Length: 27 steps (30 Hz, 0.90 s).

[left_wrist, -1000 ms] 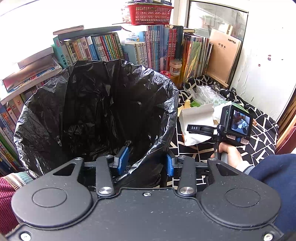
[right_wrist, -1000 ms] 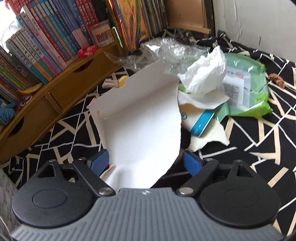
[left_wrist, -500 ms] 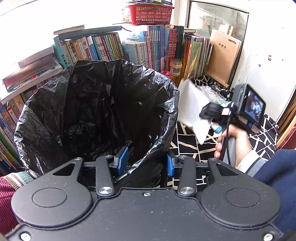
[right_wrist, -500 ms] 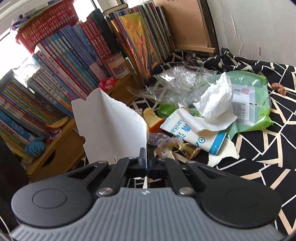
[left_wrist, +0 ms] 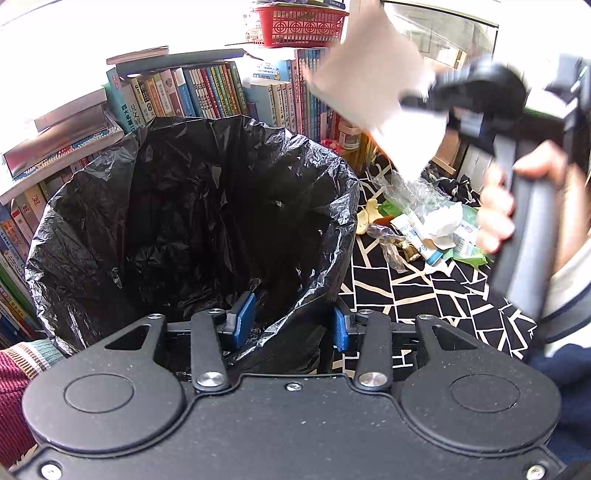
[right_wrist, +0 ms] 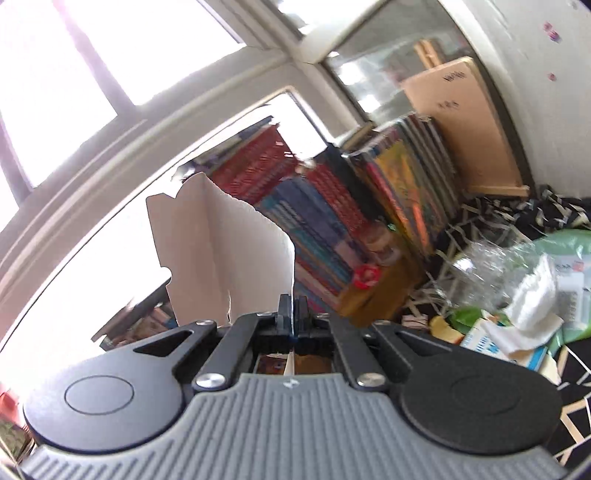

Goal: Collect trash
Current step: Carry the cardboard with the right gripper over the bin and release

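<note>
A black trash bag [left_wrist: 184, 221] stands open in front of me. My left gripper [left_wrist: 291, 323] is shut on its near rim, with the plastic bunched between the blue pads [left_wrist: 242, 317]. My right gripper [right_wrist: 293, 310] is shut on the lower edge of a torn white card [right_wrist: 221, 258], which stands up from the jaws. In the left wrist view the white card [left_wrist: 373, 85] hangs blurred, high above the bag's right rim, from the right gripper [left_wrist: 424, 99]. More trash [left_wrist: 424, 229] lies on the patterned cloth: a white tissue [right_wrist: 535, 295], a green pouch [right_wrist: 569, 251] and clear plastic [right_wrist: 487, 266].
Rows of books [left_wrist: 207, 92] line the shelves behind the bag, with a red basket [left_wrist: 299, 26] on top. A brown board [right_wrist: 469, 122] leans against the wall. A black-and-white cloth [left_wrist: 424, 295] covers the surface. A hand [left_wrist: 495, 206] grips the right tool's handle.
My right gripper closed on the white card and lifted it off the cloth, up beside the bag's right rim. The left gripper and the bag have not moved.
</note>
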### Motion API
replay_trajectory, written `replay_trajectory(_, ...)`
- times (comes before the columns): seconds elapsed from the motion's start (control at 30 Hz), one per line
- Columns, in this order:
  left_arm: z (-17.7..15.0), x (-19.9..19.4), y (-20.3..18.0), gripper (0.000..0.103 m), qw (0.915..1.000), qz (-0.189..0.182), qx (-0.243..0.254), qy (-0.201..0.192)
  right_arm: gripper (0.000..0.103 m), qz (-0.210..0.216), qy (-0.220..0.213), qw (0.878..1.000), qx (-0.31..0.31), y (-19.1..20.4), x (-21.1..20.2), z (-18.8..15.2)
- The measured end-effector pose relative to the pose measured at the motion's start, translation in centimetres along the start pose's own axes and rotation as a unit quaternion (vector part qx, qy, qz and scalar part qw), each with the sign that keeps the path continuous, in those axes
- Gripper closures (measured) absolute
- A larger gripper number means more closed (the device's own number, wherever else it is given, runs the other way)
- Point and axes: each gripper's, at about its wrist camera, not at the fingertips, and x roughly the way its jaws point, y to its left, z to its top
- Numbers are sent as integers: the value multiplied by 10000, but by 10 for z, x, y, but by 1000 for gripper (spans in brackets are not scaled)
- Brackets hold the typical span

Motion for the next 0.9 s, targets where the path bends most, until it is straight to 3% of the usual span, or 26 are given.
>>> replay_trajectory(0.23, 1, 1, 0, 63, 10000, -4, -15, 9, 100, 1168, 64, 9902, -761, 49, -16, 2)
replay_trajectory(0.77, 0, 1, -3, 62, 10000, 53, 23, 2, 98, 2067, 845, 9714, -807, 64, -10, -34)
replay_trajectory(0.9, 0, 1, -3, 62, 10000, 48, 13, 6, 87, 2095, 1061, 9676, -928, 71, -4, -43)
